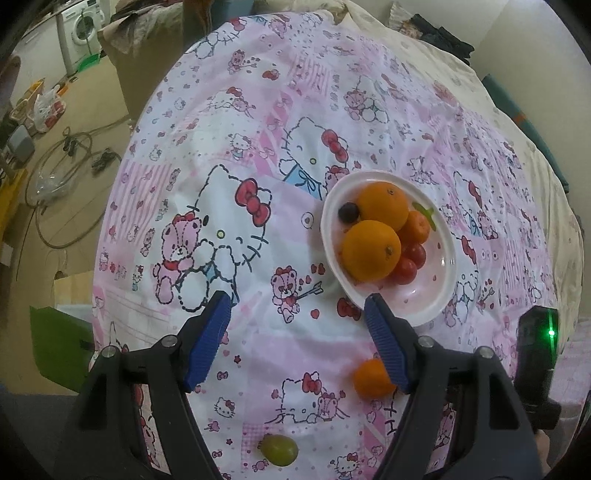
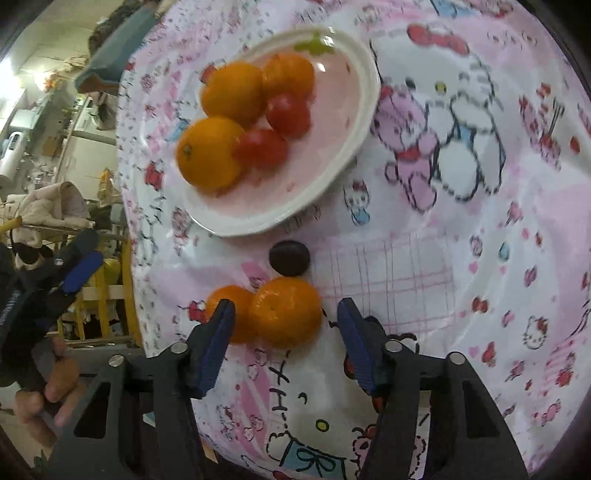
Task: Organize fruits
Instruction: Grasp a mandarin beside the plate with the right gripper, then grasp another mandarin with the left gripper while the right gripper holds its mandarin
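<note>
A white plate (image 1: 436, 295) on the pink cartoon cloth holds two oranges (image 1: 371, 249), a mandarin, two cherry tomatoes (image 1: 410, 264) and a dark grape (image 1: 348, 212). My left gripper (image 1: 297, 328) is open and empty, just left of the plate's near rim. A loose mandarin (image 1: 371, 378) and a green grape (image 1: 279, 448) lie below it. In the right wrist view the plate (image 2: 258, 218) is ahead. My right gripper (image 2: 286, 325) is open around a mandarin (image 2: 286, 312) on the cloth, with a second mandarin (image 2: 232, 306) beside its left finger and a dark grape (image 2: 289, 257) beyond.
The cloth-covered table (image 1: 258, 110) drops off at the left to a floor with cables, bags and a washing machine (image 1: 81, 33). The other gripper's body (image 1: 535, 350) shows at the right edge. Cluttered furniture (image 2: 48, 206) stands left of the table in the right wrist view.
</note>
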